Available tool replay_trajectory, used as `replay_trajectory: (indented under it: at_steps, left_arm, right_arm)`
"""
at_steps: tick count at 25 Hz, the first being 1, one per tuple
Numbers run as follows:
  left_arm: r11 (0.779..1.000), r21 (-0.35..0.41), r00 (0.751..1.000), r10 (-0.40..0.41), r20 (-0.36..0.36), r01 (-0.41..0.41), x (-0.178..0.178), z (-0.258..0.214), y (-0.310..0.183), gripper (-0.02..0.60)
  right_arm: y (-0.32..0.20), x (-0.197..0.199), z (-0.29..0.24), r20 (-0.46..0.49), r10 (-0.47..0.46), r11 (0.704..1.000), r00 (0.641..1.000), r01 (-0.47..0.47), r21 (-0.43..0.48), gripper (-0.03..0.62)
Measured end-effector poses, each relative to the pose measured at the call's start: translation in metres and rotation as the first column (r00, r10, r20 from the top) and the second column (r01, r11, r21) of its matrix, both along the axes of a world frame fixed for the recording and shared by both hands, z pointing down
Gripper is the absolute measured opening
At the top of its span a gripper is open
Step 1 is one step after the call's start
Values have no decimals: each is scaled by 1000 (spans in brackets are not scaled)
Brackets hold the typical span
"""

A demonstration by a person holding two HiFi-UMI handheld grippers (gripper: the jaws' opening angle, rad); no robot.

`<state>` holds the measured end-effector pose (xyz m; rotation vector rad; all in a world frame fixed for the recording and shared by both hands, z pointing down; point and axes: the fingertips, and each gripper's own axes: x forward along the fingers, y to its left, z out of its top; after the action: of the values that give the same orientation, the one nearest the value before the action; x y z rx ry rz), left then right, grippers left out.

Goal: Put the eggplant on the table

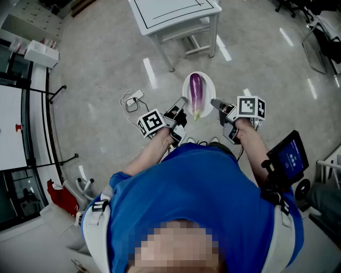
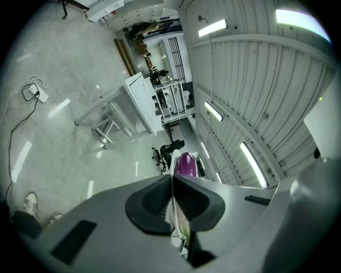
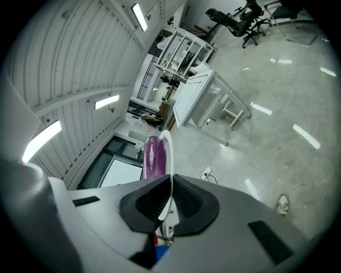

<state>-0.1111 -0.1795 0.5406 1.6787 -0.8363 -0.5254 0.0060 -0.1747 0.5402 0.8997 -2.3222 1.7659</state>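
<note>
grey floor below; left tool & right tool both clamped on plate rim w/ eggplant.

Eggplant lies lengthwise in plate, stem end toward the person. Plate is held off the floor between both grippers: left gripper clamped on its left rim, right gripper on its right rim, each rim edge between that gripper's jaws. Table stands ahead of the plate, well apart from it. Charger with cable lies on the floor, left of the plate, just beyond the left gripper. Screen sits right of the person, behind the right gripper. Chairs far right, beyond the table.
</note>
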Motion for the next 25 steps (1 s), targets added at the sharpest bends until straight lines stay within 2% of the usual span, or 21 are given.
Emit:
replay_trajectory:
  at_steps: [5,25]
  left_arm:
    - [1000,4,1000,-20,-7,20,-2,-1,-5,23]
    - [1000,3,1000,-15,-24,15,3,-1,-13,23]
  right_arm:
    - [-8,-2,-1,-5,-16,1000,1000,16,6,14]
    - [-15,3,-2,6,27,1000,1000,-27,-8,14]
